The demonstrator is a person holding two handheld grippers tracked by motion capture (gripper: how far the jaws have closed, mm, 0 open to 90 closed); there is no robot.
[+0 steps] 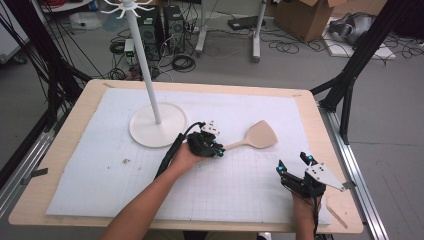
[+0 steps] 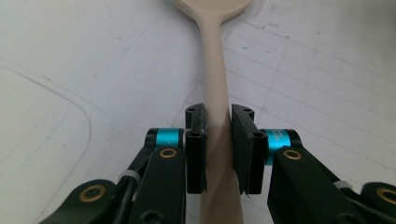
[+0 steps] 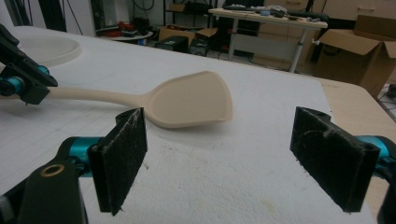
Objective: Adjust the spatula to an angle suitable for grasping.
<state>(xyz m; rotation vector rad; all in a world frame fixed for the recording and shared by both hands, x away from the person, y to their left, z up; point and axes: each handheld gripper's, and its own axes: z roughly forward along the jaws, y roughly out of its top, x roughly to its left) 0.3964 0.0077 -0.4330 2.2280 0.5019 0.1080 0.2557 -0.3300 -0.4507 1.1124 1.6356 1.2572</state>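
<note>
A pale wooden spatula (image 1: 255,137) lies on the white mat, blade toward the right. My left gripper (image 1: 216,148) is shut on its handle; in the left gripper view the handle (image 2: 215,93) runs up between the two black pads (image 2: 196,149), which press on both its sides. The right gripper (image 1: 295,164) rests near the table's front right, jaws wide open with nothing between them. The right gripper view looks past its pads (image 3: 119,161) at the spatula's blade (image 3: 194,100), with the left gripper (image 3: 21,79) at the far left.
A white stand with a round base (image 1: 157,125) and a tall pole (image 1: 145,60) is at the mat's back left. The wooden table edge (image 1: 340,200) borders the mat. Cables, boxes and frames lie on the floor beyond.
</note>
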